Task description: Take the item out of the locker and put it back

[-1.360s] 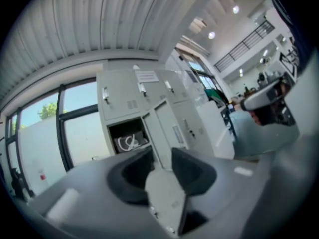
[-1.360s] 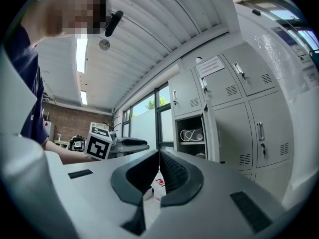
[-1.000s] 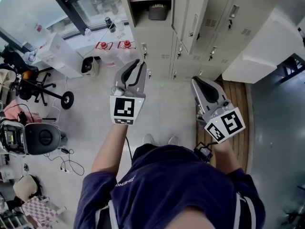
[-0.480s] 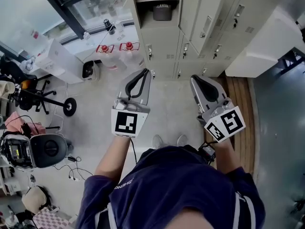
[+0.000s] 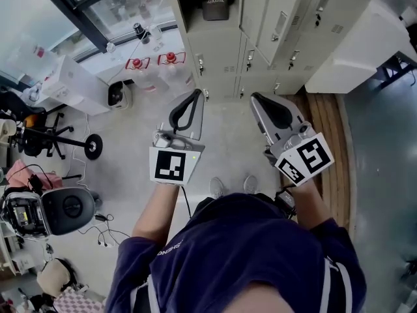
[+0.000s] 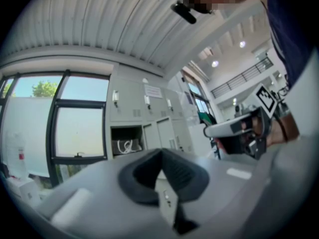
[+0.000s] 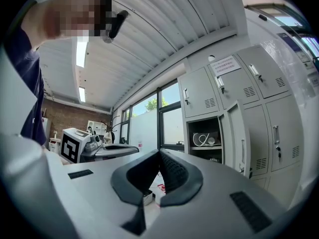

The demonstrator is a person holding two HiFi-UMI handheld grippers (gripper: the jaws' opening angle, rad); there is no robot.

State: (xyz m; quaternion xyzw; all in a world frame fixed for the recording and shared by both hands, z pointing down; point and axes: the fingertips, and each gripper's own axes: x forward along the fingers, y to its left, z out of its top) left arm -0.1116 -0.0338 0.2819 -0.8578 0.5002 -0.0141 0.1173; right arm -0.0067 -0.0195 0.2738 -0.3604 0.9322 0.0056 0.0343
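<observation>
Both pairs of jaws are shut on nothing, the left gripper having just closed, the right gripper pinched tight. The white cable coil sits inside the open locker, well ahead. This fits a fetch still to come or a coil already returned; no telling which.

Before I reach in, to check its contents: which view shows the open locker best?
Right gripper view: the open locker faces the camera, white cable on its shelf. Left gripper view shows it smaller; head view crops it at the top edge.
</observation>
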